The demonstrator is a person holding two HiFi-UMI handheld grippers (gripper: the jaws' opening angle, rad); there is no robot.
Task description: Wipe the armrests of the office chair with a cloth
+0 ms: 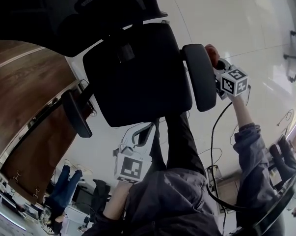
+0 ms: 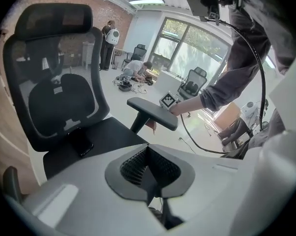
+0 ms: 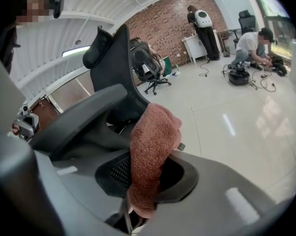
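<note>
The office chair [image 1: 138,77] is standing on a pale glossy floor [image 1: 226,14], with its seat facing the person.

1. Left armrest [image 1: 76,114]: it is sitting apart from both grippers, with nothing resting on it.
2. Left gripper [image 1: 147,131]: a bare forearm is reaching up from the lower edge of the head view and is holding the unit just off the front edge of the seat, below its middle. The gripper is pointing toward the seat and backrest. In the left gripper view its jaws [image 2: 148,173] are lying pressed together with nothing between them.
3. Right armrest [image 1: 199,77]: the pad is showing as a long dark oval in the head view. It is lying between the seat and the right gripper.
4. Cloth [image 1: 210,49]: the reddish-brown cloth is sitting just beside the outer edge of the right armrest, near one end of the pad. Contact with the pad cannot be confirmed. In the right gripper view the cloth [image 3: 152,141] is standing up out of the jaws as a folded wad, with the armrest just to its left.
5. Right gripper [image 1: 217,65]: it is pinching the cloth between its jaws. The right arm, in a grey-blue sleeve, is stretching up from the lower right, with the bare wrist angling toward the armrest. A black cable [image 1: 214,132] is hanging down from the gripper.
</note>
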